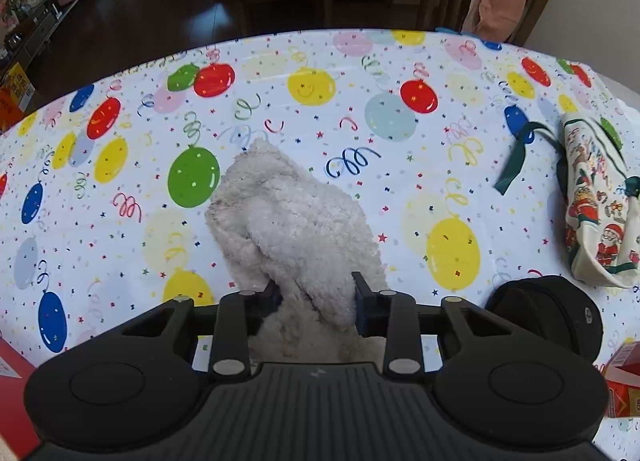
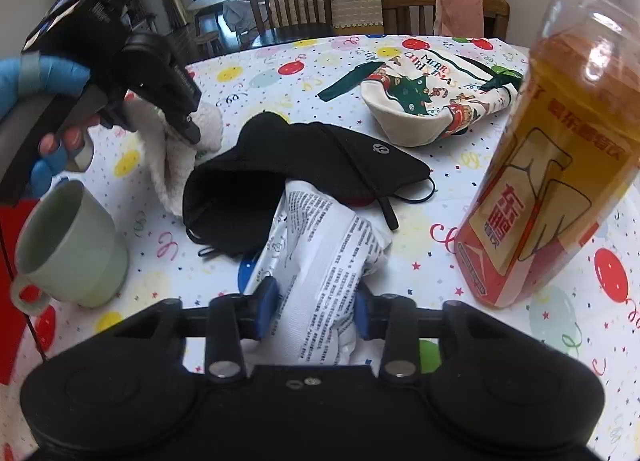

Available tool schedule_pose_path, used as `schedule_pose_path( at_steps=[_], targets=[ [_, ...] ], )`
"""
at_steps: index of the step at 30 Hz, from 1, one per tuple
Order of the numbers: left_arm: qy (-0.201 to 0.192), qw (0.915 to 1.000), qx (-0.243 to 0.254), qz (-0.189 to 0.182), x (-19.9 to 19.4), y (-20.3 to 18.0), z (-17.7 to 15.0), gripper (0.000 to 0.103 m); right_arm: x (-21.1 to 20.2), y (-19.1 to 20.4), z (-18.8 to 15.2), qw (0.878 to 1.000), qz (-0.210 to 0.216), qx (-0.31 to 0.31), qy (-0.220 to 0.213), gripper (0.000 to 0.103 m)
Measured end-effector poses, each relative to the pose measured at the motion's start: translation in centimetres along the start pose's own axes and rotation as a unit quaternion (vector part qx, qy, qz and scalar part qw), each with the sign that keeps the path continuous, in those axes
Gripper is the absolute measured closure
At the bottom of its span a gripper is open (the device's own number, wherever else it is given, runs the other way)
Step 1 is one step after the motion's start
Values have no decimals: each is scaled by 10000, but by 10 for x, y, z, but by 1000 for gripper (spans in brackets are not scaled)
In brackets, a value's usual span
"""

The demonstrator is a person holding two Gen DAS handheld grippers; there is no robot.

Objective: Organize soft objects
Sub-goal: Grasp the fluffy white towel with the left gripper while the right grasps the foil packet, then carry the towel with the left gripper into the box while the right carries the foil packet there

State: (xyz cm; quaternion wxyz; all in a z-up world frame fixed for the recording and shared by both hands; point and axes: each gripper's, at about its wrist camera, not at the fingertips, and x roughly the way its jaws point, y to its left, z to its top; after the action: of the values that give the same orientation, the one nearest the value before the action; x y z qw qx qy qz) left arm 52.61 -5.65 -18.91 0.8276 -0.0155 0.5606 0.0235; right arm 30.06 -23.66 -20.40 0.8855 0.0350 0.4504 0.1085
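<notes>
My left gripper [image 1: 318, 293] is shut on a white fluffy cloth [image 1: 292, 221], whose pile bulges up between the blue pads and droops forward onto the balloon-print tablecloth [image 1: 360, 73]. From the right wrist view, the same left gripper [image 2: 154, 127], carried by a blue-gloved hand [image 2: 40, 73], pinches that fluffy cloth [image 2: 172, 165] at the upper left. My right gripper [image 2: 314, 307] is shut on a crumpled white packet with black print [image 2: 320, 245]. The packet's far end lies against a black fabric pouch [image 2: 304, 157].
A Christmas-print drawstring bag [image 2: 432, 101] lies behind the black pouch; it also shows as a Christmas bag [image 1: 596, 197] at the right. A pale green mug [image 2: 68, 245] stands left, a tall tea bottle [image 2: 548, 165] close right. Red boxes [image 1: 624, 373] sit near the front edge. Chairs stand behind the table.
</notes>
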Motion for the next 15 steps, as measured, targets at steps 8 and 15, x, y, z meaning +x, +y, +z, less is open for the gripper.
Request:
schedule_pose_path(
  at_steps=[8, 15],
  targets=[
    [-268, 9995, -31, -162, -30, 8, -6, 73, -25, -5, -2, 9998, 107, 28, -172, 76],
    [-468, 9981, -97, -399, -62, 19, -14, 73, -57, -9, -7, 9992, 234, 97, -295, 77]
  ],
)
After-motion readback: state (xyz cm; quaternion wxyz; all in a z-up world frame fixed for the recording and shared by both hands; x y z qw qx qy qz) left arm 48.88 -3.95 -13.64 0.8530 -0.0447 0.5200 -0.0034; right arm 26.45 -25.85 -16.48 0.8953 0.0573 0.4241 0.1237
